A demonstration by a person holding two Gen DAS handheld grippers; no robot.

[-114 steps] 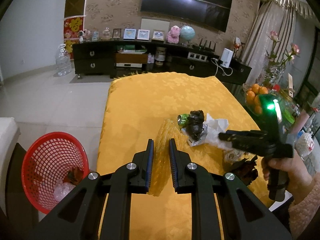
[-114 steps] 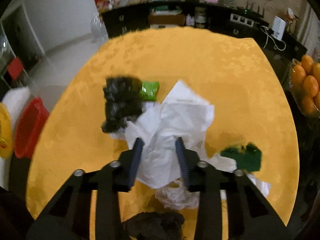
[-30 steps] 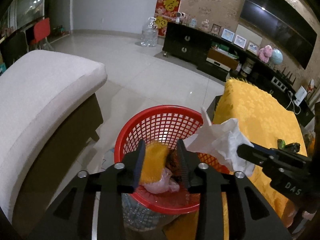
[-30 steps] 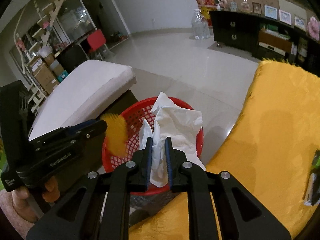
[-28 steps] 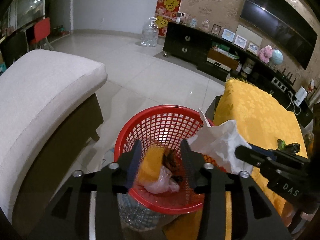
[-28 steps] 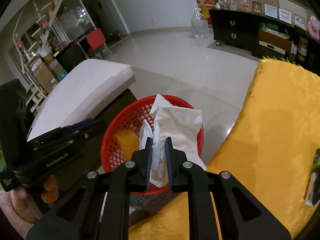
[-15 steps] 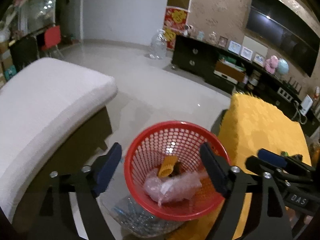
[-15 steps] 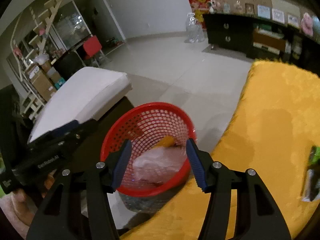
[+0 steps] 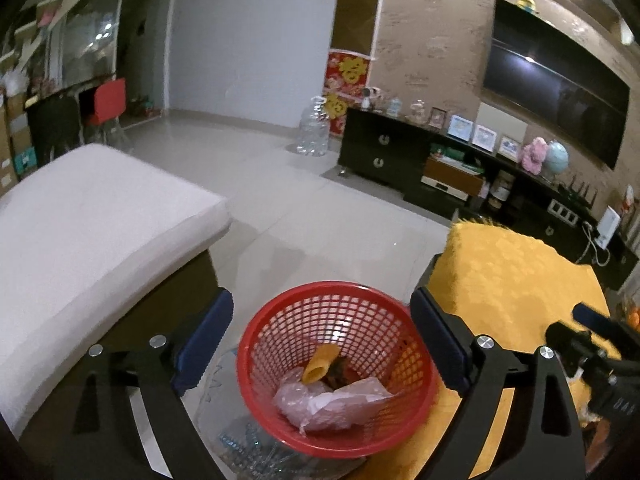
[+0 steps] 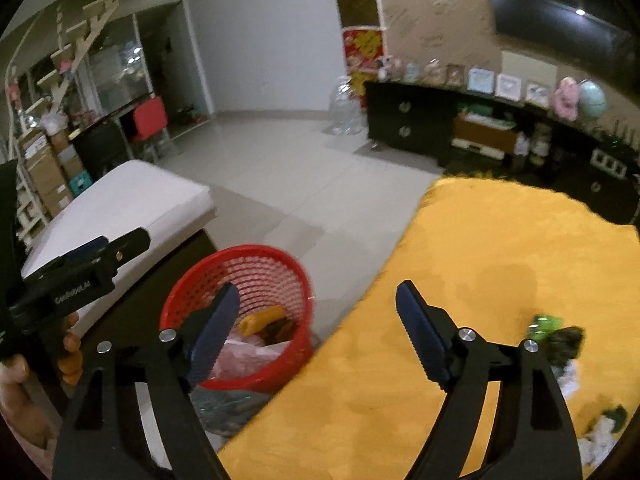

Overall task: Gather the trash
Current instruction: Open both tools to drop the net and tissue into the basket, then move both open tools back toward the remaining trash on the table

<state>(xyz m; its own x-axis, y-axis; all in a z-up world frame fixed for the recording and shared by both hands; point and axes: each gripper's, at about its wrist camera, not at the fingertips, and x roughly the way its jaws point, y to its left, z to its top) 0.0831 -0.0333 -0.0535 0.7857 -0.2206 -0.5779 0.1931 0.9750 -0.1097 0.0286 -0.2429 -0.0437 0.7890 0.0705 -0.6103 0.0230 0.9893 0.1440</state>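
A: Status?

B: Both my tongs are empty now. A sec ago the right gripper was clamped on a white tissue and the left gripper on a yellow scrap, both over the red basket. Now each has its jaws spread wide apart, nothing between them

A: So the stuff dropped?

B: Yes, it's in the basket: yellow scrap on top, next to a dark lump, w/ crumpled pale plastic and paper below it. I'd say that load is done

A: More left?

B: Yep. On the yellow tablecloth, far right of the right cam, I see a green wrapper touching a dark clump, plus white tissue bits nearer the edge. Blurry, can't tell exactly how many pcs

A: Anything in the way?

B: Not much. Basket sits on the floor between the white-cushioned bench and the table edge, clear bag of stuff under it. My left tool sits close to the bench side, so I guess I swing both back rightward over the cloth, minding not to clip each other
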